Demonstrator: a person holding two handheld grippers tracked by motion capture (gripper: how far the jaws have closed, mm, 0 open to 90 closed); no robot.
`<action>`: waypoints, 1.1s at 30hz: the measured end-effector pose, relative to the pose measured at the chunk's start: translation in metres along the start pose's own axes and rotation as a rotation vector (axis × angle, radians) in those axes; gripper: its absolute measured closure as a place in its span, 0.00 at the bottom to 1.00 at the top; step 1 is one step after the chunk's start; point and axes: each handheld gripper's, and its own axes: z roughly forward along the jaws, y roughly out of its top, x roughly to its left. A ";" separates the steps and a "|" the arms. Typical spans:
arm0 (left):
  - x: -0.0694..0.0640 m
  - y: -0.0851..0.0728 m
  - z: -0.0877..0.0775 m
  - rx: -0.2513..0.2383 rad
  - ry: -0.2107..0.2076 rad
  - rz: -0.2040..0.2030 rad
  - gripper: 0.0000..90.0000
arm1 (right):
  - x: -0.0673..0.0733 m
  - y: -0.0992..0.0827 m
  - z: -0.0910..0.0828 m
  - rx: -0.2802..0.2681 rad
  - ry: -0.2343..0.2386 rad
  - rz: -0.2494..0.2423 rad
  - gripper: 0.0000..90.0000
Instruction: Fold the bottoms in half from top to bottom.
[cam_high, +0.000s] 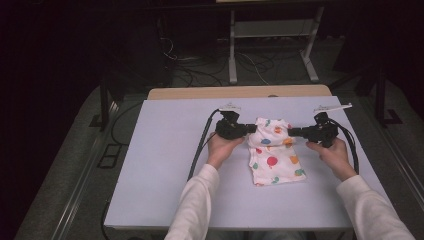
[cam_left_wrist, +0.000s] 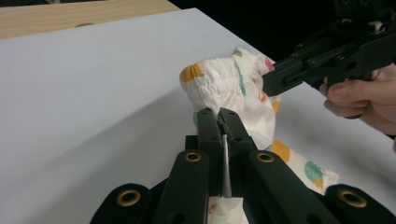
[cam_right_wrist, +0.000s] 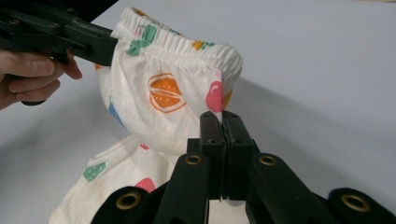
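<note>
A small white garment (cam_high: 274, 152) with coloured prints and an elastic waistband lies on the white table (cam_high: 165, 165), its top end lifted. My left gripper (cam_high: 253, 128) is shut on the left side of the waistband, and my right gripper (cam_high: 291, 132) is shut on the right side. In the left gripper view the cloth (cam_left_wrist: 224, 86) bunches up just beyond my shut left gripper (cam_left_wrist: 220, 113), with the other gripper (cam_left_wrist: 327, 56) clamped on its far side. In the right gripper view the waistband (cam_right_wrist: 187, 46) stretches between my right gripper (cam_right_wrist: 223, 115) and the other gripper (cam_right_wrist: 70, 37).
A wooden strip (cam_high: 240, 92) runs along the table's far edge. Black cables (cam_high: 200, 145) trail from the left gripper toward the near side, and more loop by the right hand (cam_high: 352, 145). Beyond the table stand metal frame legs (cam_high: 232, 55) on a dark floor.
</note>
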 end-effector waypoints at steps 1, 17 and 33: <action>-0.001 0.000 0.000 0.001 0.002 0.003 0.97 | 0.000 -0.001 0.000 0.001 -0.001 0.002 0.97; -0.007 -0.012 -0.003 0.001 -0.025 0.009 0.97 | 0.008 -0.012 -0.005 0.004 0.003 -0.010 0.97; -0.016 -0.023 -0.005 0.018 -0.054 0.020 0.97 | 0.013 -0.024 -0.006 0.045 0.013 -0.019 0.97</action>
